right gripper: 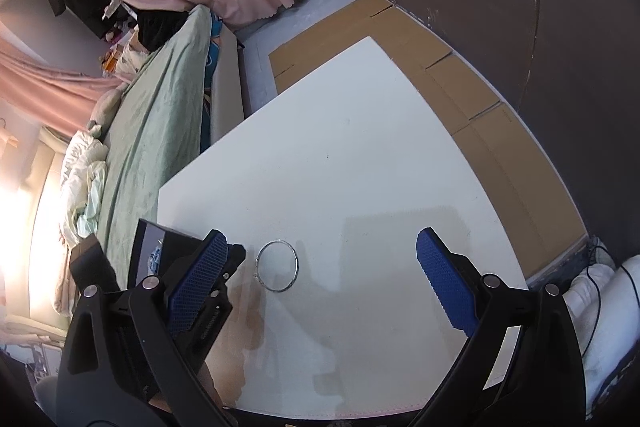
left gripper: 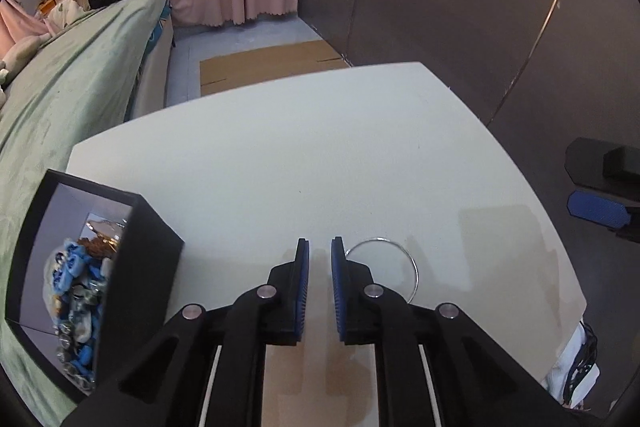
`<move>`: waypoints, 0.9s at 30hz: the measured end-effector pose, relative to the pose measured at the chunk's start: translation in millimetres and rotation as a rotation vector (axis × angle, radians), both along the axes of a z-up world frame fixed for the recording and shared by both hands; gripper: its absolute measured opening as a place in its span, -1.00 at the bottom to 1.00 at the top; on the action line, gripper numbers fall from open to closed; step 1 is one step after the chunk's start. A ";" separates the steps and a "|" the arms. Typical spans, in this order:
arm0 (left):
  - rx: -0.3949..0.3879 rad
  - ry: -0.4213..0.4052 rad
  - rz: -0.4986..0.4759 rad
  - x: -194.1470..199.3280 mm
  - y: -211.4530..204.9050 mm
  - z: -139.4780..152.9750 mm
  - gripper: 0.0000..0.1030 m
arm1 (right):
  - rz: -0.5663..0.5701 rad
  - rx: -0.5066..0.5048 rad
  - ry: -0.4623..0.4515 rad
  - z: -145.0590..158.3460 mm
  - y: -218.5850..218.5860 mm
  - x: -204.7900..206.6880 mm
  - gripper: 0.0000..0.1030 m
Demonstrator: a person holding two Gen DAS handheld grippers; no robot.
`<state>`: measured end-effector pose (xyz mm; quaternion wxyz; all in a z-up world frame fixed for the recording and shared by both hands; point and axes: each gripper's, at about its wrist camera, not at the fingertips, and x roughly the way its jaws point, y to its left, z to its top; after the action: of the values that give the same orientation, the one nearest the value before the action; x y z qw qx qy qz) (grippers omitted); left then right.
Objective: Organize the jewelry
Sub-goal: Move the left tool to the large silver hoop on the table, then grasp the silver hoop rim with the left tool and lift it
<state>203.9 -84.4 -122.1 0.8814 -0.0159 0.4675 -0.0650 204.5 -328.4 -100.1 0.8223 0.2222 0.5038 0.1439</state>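
- Step: picking up bangle [left gripper: 394, 259] from table [left gripper: 280, 147].
- Left gripper [left gripper: 320, 283]: narrow gap, nothing between pads; bangle beside it.
- Right gripper [right gripper: 320, 279]: wide, empty.
- Next: reopen, straddle the wire, then box [left gripper: 148, 259].

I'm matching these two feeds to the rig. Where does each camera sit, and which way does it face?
Left wrist: rides the left gripper, facing forward and down over the white table; its narrowly parted fingers, bangle, black box.
Right wrist: rides the right gripper, facing forward and down; its wide-open fingers frame the bangle, with the left gripper beside it.
Shared: table, bangle, black box, each other's gripper.
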 end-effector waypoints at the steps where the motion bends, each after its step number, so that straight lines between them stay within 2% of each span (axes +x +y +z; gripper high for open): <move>1: -0.006 -0.002 0.002 0.4 1.3 1.3 -0.42 | -0.010 0.004 0.001 -0.1 -2.6 0.5 0.85; 2: -0.008 -0.009 0.006 0.4 2.2 2.4 -0.20 | -0.024 0.011 0.003 -0.5 -6.8 1.2 0.85; 3: -0.008 -0.021 0.009 -0.2 3.0 3.9 0.17 | -0.032 0.016 0.005 -0.6 -8.7 1.1 0.85; 5: -0.008 -0.043 0.007 -0.3 1.2 7.0 0.22 | -0.044 0.027 0.006 -1.2 -12.3 1.4 0.85; 11: 0.020 -0.023 -0.045 0.5 -18.2 -1.5 0.22 | -0.038 0.032 0.002 0.7 -14.2 2.5 0.85; 15: 0.068 -0.021 -0.092 -2.8 -38.3 -9.2 0.36 | -0.041 0.038 -0.002 1.6 -17.5 0.8 0.85; 18: 0.065 -0.006 -0.111 -5.5 -44.7 -13.9 0.42 | -0.041 0.039 -0.002 1.8 -18.4 0.0 0.85; 23: 0.112 0.022 -0.118 -8.4 -51.8 -25.5 0.32 | -0.046 0.039 -0.002 3.0 -20.1 -1.3 0.85; 24: 0.111 0.025 -0.113 -8.7 -51.7 -24.6 0.18 | -0.046 0.039 -0.003 3.1 -20.3 -1.3 0.85; 25: 0.114 0.026 -0.110 -8.8 -51.6 -23.3 -0.06 | -0.045 0.039 -0.003 3.1 -20.3 -1.4 0.85; 27: 0.105 0.028 -0.109 -8.1 -49.5 -22.4 -0.08 | -0.042 0.036 -0.002 2.8 -20.3 -1.4 0.85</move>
<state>195.8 -133.8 -144.5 0.8696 0.0550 0.4827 -0.0881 203.1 -348.6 -97.4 0.8214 0.2475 0.4955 0.1359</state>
